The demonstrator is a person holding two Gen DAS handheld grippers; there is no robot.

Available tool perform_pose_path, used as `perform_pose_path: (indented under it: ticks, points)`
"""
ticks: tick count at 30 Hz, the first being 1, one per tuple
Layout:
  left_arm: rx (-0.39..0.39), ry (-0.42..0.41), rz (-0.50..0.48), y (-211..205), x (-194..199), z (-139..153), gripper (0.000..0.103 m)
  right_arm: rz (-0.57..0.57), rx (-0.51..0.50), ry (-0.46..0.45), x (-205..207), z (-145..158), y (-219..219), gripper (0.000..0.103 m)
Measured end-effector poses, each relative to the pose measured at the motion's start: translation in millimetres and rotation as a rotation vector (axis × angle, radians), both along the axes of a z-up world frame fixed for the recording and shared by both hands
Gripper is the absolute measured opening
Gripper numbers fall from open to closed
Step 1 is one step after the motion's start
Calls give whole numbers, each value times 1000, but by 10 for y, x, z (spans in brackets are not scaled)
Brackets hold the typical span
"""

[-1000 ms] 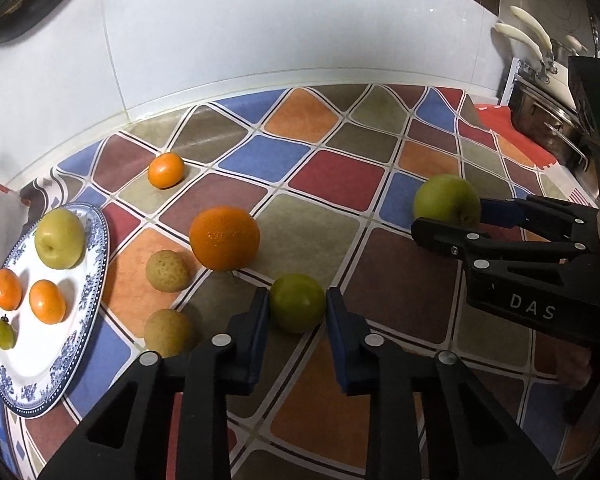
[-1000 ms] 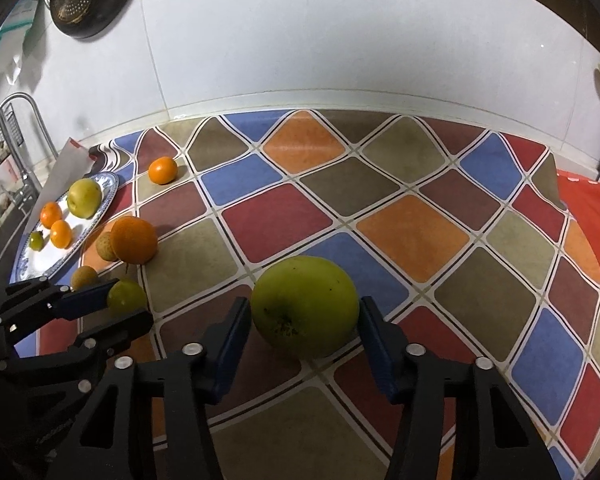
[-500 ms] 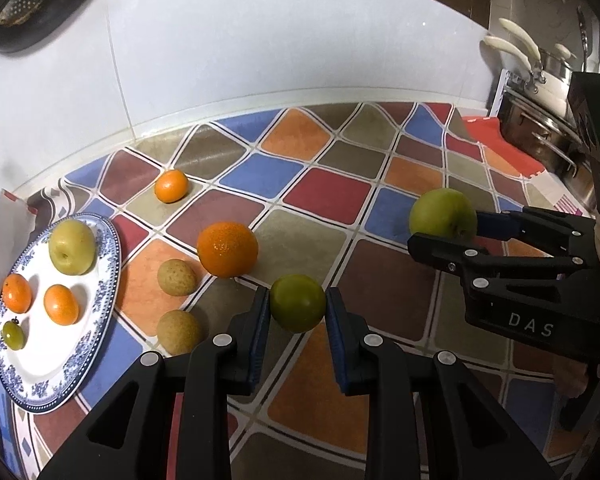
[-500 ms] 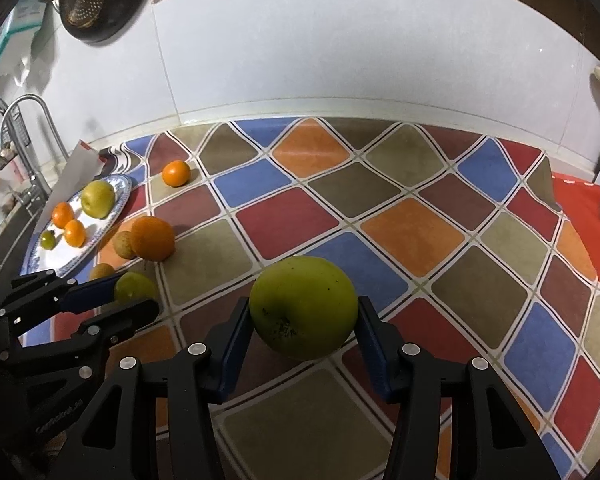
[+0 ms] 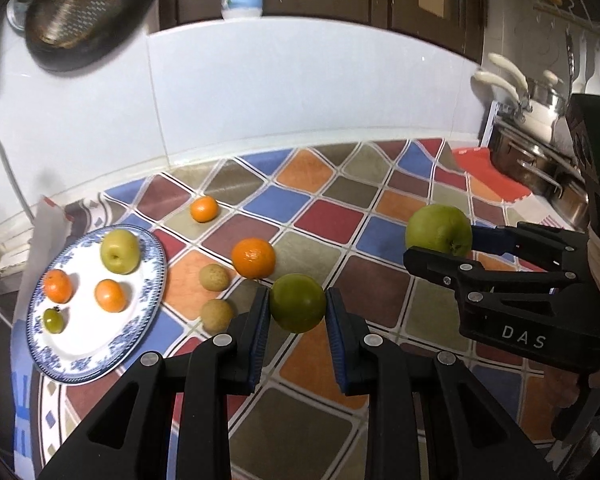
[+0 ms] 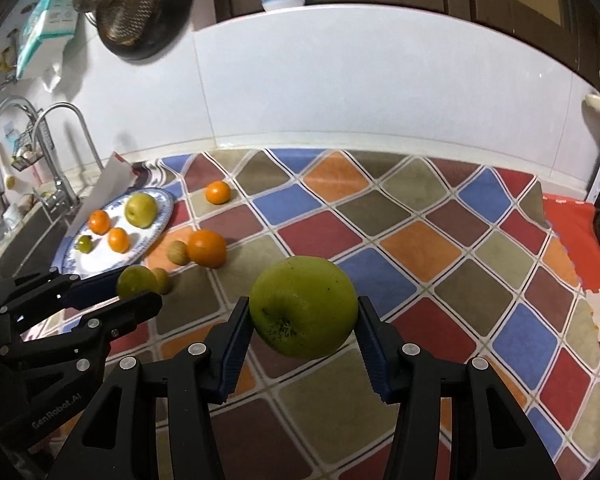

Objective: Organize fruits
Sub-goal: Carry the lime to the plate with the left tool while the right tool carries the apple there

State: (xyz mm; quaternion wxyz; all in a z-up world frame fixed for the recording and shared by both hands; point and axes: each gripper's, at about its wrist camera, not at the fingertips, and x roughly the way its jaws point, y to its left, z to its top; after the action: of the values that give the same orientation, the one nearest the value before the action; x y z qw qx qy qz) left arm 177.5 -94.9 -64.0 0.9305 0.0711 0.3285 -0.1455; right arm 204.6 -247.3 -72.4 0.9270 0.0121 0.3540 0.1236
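My left gripper [image 5: 298,312] is shut on a small round green fruit [image 5: 297,303] and holds it above the counter; it also shows in the right wrist view [image 6: 136,280]. My right gripper [image 6: 302,328] is shut on a large green apple [image 6: 303,306], lifted, also seen in the left wrist view [image 5: 439,231]. A blue-rimmed white plate [image 5: 148,304] at the left holds a yellow-green apple [image 5: 120,251], two small oranges and a tiny green fruit. On the counter lie a large orange [image 5: 253,257], a small orange [image 5: 204,209] and two tan fruits [image 5: 214,277].
The counter has a colourful diamond-patterned cover [image 6: 420,248]. A sink and tap [image 6: 56,152] lie left of the plate. Pots [image 5: 540,160] stand at the far right. A white tiled wall [image 6: 340,80] bounds the back, with a strainer [image 6: 128,4] hanging on it.
Both grippers have risen with their fruits, which were near the counter a second ago. The view has tilted up, showing more wall. Fruits on the plate and counter have not moved.
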Motion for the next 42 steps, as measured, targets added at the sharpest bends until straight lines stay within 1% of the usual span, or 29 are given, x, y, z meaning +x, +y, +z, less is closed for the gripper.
perform_pose_path:
  ticks: [12, 24, 33, 42]
  points:
    - [-29, -81, 39, 274, -465, 293, 28, 39, 15, -71, -413, 321, 238, 52]
    - [-34, -152, 90, 739, -787, 515, 28, 87, 28, -136, -688, 559, 696, 52]
    - [-31, -188, 123, 1108, -865, 616, 28, 120, 40, -169, -749, 681, 1081, 52]
    - [-17, -195, 166, 1486, -757, 608, 28, 162, 49, -175, -612, 703, 1475, 52]
